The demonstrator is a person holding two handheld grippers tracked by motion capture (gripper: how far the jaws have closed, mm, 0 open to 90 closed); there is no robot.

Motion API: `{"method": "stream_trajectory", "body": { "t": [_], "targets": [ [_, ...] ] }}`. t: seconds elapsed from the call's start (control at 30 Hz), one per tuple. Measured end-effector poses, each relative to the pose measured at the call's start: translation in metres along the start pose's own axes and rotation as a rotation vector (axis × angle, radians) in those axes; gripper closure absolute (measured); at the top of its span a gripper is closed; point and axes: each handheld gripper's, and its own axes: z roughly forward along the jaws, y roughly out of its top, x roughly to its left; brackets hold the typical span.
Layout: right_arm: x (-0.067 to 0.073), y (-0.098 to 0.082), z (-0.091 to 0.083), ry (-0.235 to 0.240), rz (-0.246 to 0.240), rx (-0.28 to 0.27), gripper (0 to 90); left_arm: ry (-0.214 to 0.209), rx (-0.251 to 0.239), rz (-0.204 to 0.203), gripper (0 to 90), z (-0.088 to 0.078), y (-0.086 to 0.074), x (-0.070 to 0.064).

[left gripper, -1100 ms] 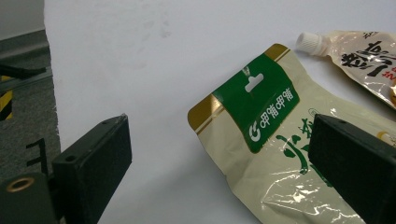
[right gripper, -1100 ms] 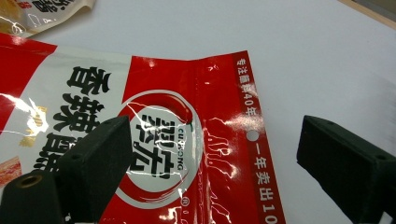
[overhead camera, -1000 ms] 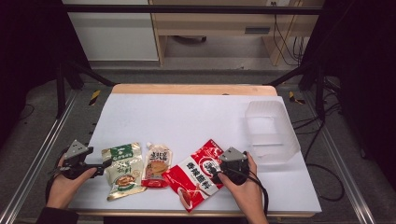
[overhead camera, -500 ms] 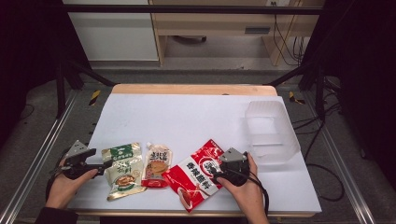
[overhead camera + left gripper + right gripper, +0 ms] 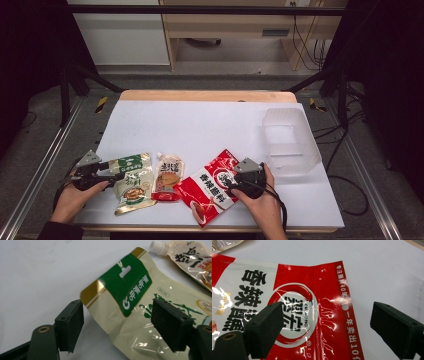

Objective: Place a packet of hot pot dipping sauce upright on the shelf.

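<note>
Three pouches (image 5: pixel 169 176), two tongs (image 5: pixel 116 174), one clear bin (image 5: pixel 290 142)

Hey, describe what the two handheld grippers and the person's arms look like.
Both the left gripper and the right gripper are black, each topped by a grey three-cornered plate and trailing a black cable. Their fingers are flat, black rectangular blocks fixed with small screws. A dark sleeve covers the left forearm.

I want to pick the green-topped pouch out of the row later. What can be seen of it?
The green-topped pouch is a glossy cream plastic sachet with a green header, gold corner bands, a hang hole and white lettering. It lies flat on the white table, leftmost of three packets. The left gripper straddles its raised top corner; its jaws have just been closing, pads not yet pressing.
</note>
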Motion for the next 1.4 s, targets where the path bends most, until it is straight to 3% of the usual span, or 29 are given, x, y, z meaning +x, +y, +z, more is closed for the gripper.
{"method": "stream_trajectory", "body": {
  "t": [0.03, 0.2, 0.4, 0.6, 0.67, 0.8, 0.9, 0.93, 1.0, 1.1, 1.17, 1.27, 1.33, 1.4],
  "targets": [
    [0.0, 0.0, 0.0, 0.0, -0.002, 0.0, 12.1, -0.005, 0.014, 0.014, 28.8, 0.0, 0.0, -0.001],
    [-0.001, 0.002, 0.003, 0.002, -0.005, 0.004, 12.4, -0.03, 0.012, 0.023, 48.1, -0.006, -0.001, -0.002],
    [-0.001, 0.001, 0.001, -0.001, -0.008, -0.006, 12.7, -0.06, 0.015, 0.02, 64.0, -0.008, -0.002, -0.002],
    [-0.002, 0.001, 0.0, -0.005, -0.008, -0.005, 12.9, -0.04, 0.039, 0.044, 79.3, -0.008, -0.001, -0.003],
    [-0.001, 0.002, 0.0, -0.005, -0.011, -0.007, 12.9, -0.059, 0.039, 0.051, 87.7, -0.011, 0.0, -0.003],
    [0.0, 0.001, 0.001, -0.003, -0.021, -0.001, 12.3, -0.039, 0.029, 0.092, 90.0, -0.02, 0.004, -0.006],
    [0.0, 0.0, 0.001, -0.002, -0.021, 0.006, 11.7, -0.028, -0.034, 0.099, 90.0, -0.035, 0.009, -0.008],
    [0.0, 0.0, 0.001, -0.002, -0.021, 0.006, 11.7, -0.028, -0.034, 0.099, 90.0, -0.035, 0.009, -0.008],
    [-0.001, 0.0, 0.0, -0.011, -0.03, 0.004, 11.5, 0.013, -0.098, 0.101, 90.0, -0.052, 0.014, -0.011],
    [-0.002, 0.0, 0.0, -0.012, -0.031, -0.002, 11.2, 0.019, -0.132, 0.094, 90.0, -0.062, 0.017, -0.01],
    [-0.002, 0.0, 0.001, -0.013, -0.03, -0.004, 9.8, 0.007, -0.157, 0.111, 90.0, -0.073, 0.021, -0.014],
    [-0.002, 0.001, 0.0, -0.004, -0.025, -0.013, 8.6, 0.006, -0.167, 0.133, 90.0, -0.079, 0.025, -0.019],
    [-0.003, 0.001, 0.0, 0.002, -0.017, -0.026, 7.9, -0.005, -0.161, 0.181, 90.0, -0.086, 0.035, -0.027],
    [-0.003, 0.001, -0.001, 0.018, -0.021, -0.031, 7.6, -0.006, -0.16, 0.195, 90.0, -0.088, 0.038, -0.03]
  ]
}}
